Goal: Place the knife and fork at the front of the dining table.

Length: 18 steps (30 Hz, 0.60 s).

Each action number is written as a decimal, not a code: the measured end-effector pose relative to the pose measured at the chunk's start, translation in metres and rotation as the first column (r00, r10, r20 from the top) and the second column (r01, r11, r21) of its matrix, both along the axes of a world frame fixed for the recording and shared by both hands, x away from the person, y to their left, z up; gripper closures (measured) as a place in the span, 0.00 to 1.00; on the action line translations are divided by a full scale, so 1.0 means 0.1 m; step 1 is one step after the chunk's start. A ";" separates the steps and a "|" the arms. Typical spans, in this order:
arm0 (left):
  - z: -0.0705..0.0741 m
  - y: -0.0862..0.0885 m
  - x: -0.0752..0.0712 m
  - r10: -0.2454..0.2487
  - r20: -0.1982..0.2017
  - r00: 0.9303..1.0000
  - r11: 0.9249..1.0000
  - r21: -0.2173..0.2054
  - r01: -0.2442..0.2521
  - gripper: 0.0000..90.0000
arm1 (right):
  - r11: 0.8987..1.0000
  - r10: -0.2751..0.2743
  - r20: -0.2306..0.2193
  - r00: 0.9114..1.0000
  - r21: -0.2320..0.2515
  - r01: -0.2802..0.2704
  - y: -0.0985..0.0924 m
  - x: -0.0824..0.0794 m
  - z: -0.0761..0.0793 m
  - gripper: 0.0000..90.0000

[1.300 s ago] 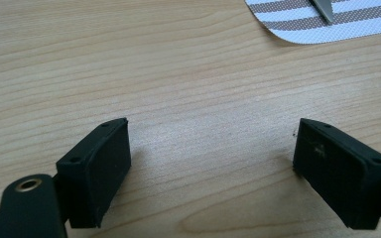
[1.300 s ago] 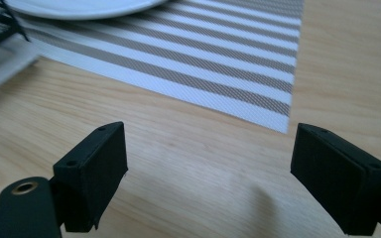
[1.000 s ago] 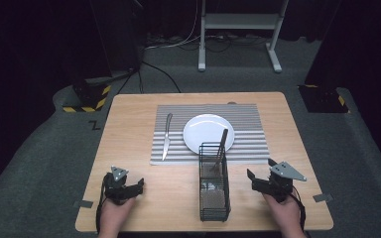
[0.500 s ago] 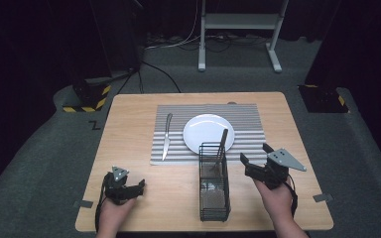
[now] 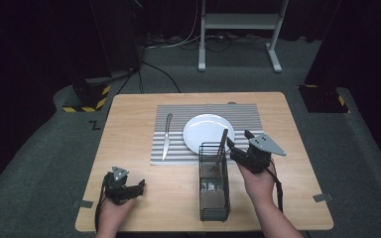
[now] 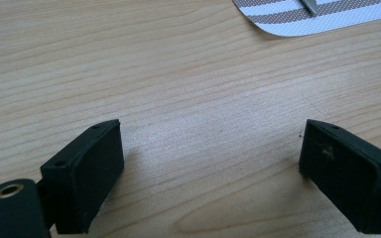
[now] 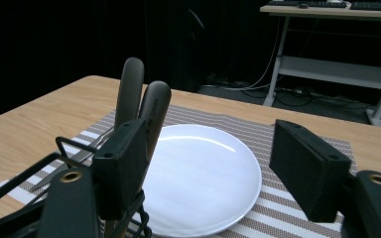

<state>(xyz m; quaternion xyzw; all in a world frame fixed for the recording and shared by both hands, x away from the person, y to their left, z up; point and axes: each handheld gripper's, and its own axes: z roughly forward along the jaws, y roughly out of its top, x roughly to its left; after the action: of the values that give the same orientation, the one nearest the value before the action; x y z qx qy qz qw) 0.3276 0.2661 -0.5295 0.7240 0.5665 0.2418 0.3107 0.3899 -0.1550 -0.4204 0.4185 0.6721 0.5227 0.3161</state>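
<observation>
Reaching toward two utensil handles (image 7: 141, 106) standing in the wire caddy (image 5: 213, 186) at the plate's (image 5: 206, 130) five o'clock, the right gripper (image 5: 238, 148) has just been narrowing, nothing between its jaws yet; it risks snagging both handles or tipping the caddy. Left gripper (image 5: 138, 187) rests open.

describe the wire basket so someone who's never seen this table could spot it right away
Start at the wooden table and find the striped placemat with the white plate on it. Just in front of the plate, toward the person's edge, stands the black wire basket. It is the one tall, see-through cage there, with utensil handles sticking out of its top, unlike the knife lying flat on the mat.
</observation>
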 end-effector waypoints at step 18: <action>0.00 0.00 0.00 -0.004 0.000 1.000 1.000 0.000 0.004 0.11 | 0.999 0.024 0.005 1.000 0.034 -0.024 0.11 0.05 0.04 0.44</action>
<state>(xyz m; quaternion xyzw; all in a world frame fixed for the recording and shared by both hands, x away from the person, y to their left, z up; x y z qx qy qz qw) 0.3277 0.2663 -0.5295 0.7253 0.5649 0.2411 0.3111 0.3953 -0.1440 -0.4169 0.4145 0.6673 0.5389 0.3041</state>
